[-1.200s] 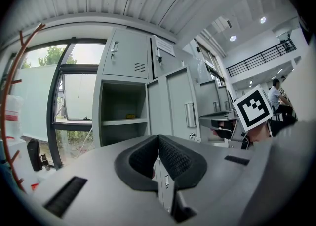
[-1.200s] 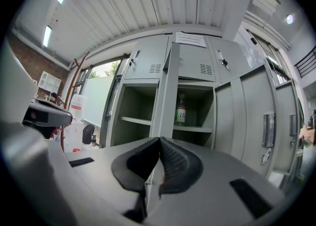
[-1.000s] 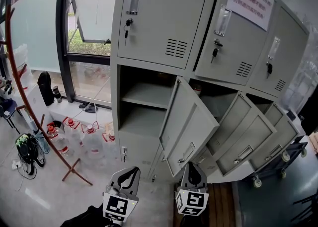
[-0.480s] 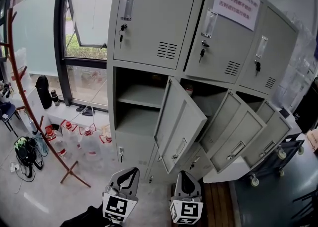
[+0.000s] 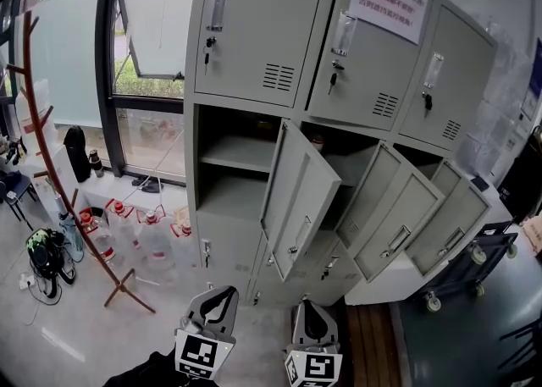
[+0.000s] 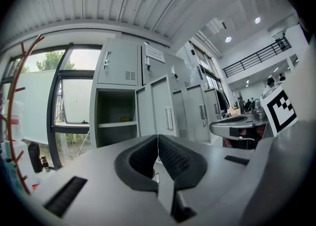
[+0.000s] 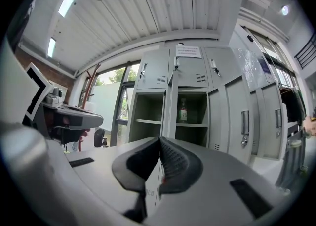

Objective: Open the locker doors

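Observation:
The grey locker bank (image 5: 254, 233) has three upper doors (image 5: 262, 30) closed, with keys in their locks. Below them, three lower doors stand swung open: left door (image 5: 298, 199), middle door (image 5: 398, 212), right door (image 5: 457, 224). The left compartment (image 5: 233, 152) shows a bare shelf. My left gripper (image 5: 230, 290) and right gripper (image 5: 309, 303) sit at the bottom edge, well short of the lockers, touching nothing. In the left gripper view the left gripper (image 6: 158, 136) is shut and empty. In the right gripper view the right gripper (image 7: 159, 140) is also shut and empty.
A red-brown coat stand (image 5: 51, 174) rises on the left, with water bottles (image 5: 140, 237) and a bag (image 5: 47, 254) on the floor near the window (image 5: 144, 38). A wheeled cart (image 5: 461, 271) stands at the right. A bottle (image 7: 183, 110) sits in the middle compartment.
Both grippers have drawn back from the lockers, the right one sinking lower in the head view. The lockers look smaller and farther off. The doors stand as before.

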`<act>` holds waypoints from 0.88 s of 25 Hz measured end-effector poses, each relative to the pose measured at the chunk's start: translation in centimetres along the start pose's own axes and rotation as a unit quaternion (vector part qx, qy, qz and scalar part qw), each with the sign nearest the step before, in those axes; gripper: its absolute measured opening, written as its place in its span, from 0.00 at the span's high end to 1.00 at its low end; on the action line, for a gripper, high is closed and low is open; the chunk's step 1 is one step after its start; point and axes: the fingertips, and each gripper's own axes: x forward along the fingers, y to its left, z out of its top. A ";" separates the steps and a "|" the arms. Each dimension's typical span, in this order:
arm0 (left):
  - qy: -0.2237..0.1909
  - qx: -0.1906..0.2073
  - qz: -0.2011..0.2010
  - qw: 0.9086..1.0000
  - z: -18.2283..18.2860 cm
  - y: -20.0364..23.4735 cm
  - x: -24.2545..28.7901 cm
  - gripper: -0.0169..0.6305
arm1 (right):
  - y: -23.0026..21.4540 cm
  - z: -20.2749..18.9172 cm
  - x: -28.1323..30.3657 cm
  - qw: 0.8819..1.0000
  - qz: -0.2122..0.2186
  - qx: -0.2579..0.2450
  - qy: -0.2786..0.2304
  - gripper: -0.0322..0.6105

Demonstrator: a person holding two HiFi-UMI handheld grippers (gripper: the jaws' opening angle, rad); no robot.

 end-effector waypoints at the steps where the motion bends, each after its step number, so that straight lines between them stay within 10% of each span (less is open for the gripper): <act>1: 0.002 0.000 0.000 1.000 -0.2 -0.3 -0.3 0.94 | 0.0 -0.2 -0.4 1.000 0.000 0.001 0.002 0.93; 22: -0.003 0.007 -0.005 1.000 0.2 -1.8 -1.0 0.94 | -0.4 0.1 -1.9 1.000 -0.001 -0.003 -0.006 0.93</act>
